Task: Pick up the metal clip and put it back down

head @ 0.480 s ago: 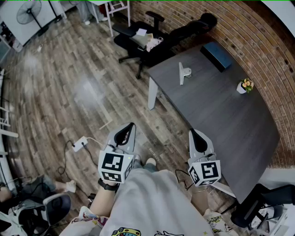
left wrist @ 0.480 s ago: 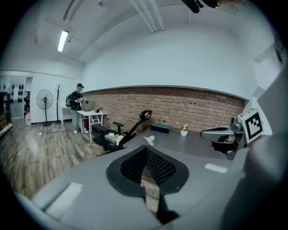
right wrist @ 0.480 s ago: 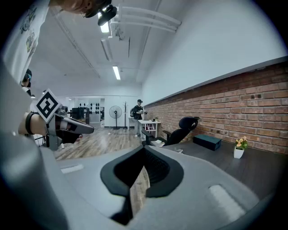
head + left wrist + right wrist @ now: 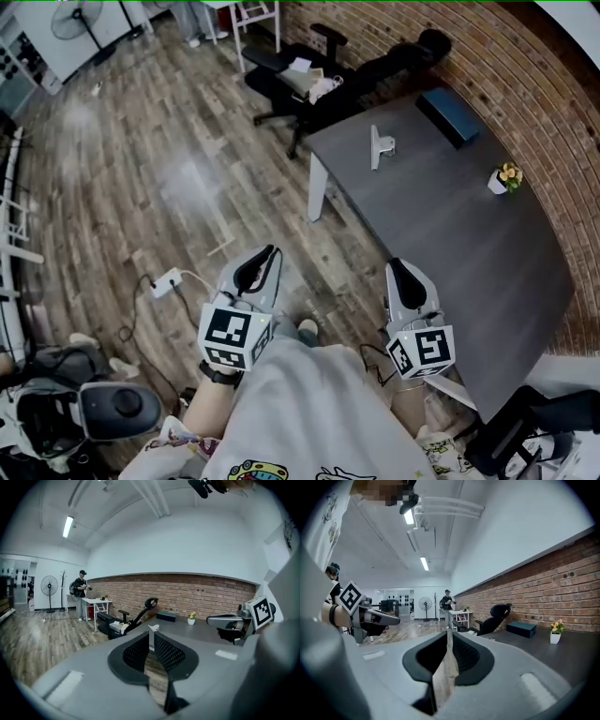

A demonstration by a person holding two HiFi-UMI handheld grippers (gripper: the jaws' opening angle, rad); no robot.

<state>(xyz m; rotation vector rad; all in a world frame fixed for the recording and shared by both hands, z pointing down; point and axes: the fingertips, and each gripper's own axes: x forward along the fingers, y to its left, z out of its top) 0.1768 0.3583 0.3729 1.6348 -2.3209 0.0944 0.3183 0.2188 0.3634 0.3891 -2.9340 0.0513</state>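
The metal clip (image 4: 380, 146) stands on the far left part of the dark grey table (image 4: 450, 244), well away from both grippers. It also shows small just beyond the jaws in the left gripper view, as the clip (image 4: 153, 628). My left gripper (image 4: 266, 255) hangs over the wooden floor, short of the table, its jaws shut with nothing between them. My right gripper (image 4: 397, 268) hovers near the table's front left edge, also shut and empty. Each gripper view shows the other gripper off to the side: the right gripper (image 4: 227, 620) and the left gripper (image 4: 372, 617).
A dark blue box (image 4: 446, 114) and a small flower pot (image 4: 505, 177) sit on the table by the brick wall. A black office chair (image 4: 314, 82) stands beyond the table's far end. A power strip (image 4: 165, 281) with cables lies on the floor at left. Another chair (image 4: 117, 408) is at bottom left.
The head view has shifted slightly, so the table and clip sit a little further right. Both grippers stay in about the same place, still shut.
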